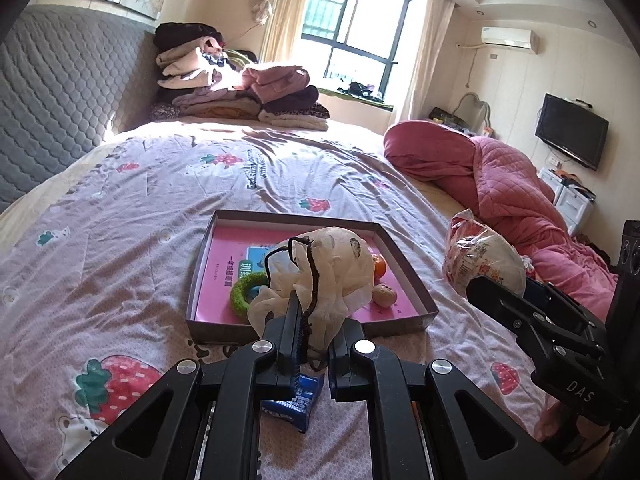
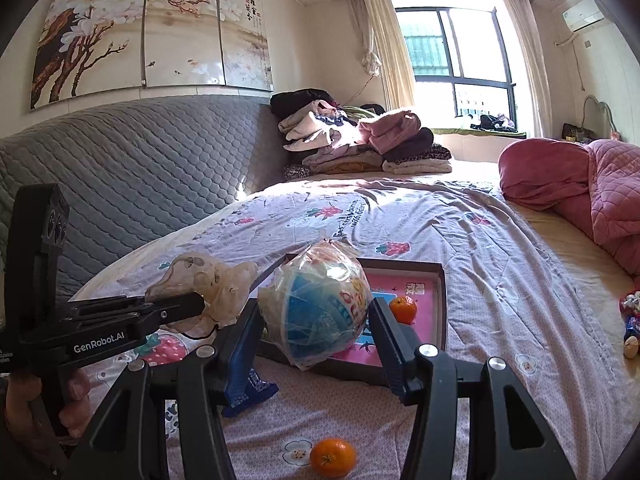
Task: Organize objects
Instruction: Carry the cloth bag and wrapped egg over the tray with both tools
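Observation:
A shallow box tray point(image 1: 404, 264) with a pink floor lies on the bed; in the right wrist view its rim point(image 2: 442, 304) shows too. In it lie a green ring point(image 1: 244, 290), an orange point(image 1: 379, 266) and a small beige toy point(image 1: 385, 295). My left gripper point(image 1: 316, 320) is shut on a crumpled cream bag with a dark cord point(image 1: 328, 268), held above the tray's near edge. My right gripper point(image 2: 316, 312) is shut on a plastic-wrapped round snack pack point(image 2: 316, 304), near the tray. The cream bag also shows in the right wrist view point(image 2: 208, 284).
A blue packet point(image 1: 298, 404) lies on the strawberry sheet under my left gripper. A loose orange point(image 2: 333, 457) lies near the front. A pink quilt point(image 1: 508, 176) is heaped at the right, folded clothes point(image 1: 240, 88) at the head, small toys point(image 2: 632, 320) at far right.

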`<state>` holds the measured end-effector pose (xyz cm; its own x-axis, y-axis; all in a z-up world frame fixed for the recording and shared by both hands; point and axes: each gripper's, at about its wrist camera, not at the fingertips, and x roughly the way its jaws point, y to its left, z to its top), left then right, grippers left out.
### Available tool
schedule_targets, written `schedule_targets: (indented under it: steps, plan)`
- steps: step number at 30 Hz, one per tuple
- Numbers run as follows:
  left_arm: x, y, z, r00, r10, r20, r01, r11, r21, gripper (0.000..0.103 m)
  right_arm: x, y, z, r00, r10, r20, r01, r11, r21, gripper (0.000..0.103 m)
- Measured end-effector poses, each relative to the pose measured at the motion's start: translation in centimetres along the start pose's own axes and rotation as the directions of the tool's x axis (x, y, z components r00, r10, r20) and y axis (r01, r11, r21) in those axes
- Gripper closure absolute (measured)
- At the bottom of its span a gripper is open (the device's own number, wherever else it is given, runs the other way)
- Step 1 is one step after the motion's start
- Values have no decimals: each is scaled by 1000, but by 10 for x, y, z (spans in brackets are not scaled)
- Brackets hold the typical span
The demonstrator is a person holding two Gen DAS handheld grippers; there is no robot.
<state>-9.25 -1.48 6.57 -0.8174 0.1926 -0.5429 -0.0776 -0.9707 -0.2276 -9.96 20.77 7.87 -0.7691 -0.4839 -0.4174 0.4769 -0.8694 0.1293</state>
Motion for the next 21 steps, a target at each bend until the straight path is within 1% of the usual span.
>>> schedule_targets:
  steps: [5, 17, 21]
  plan:
    - [1, 5, 4, 1000, 0, 23, 0, 1000, -13, 93, 5, -1, 5, 1000, 0, 8, 0, 1000, -10, 49]
    - [10, 10, 19, 998, 15, 57, -15, 1000, -5, 93, 16, -9, 21, 1000, -4, 27, 5, 1000, -21, 49]
    - [15, 8, 24, 999, 14, 53, -14, 1000, 6, 93, 19, -10, 24, 999, -4, 38, 6, 999, -41, 49]
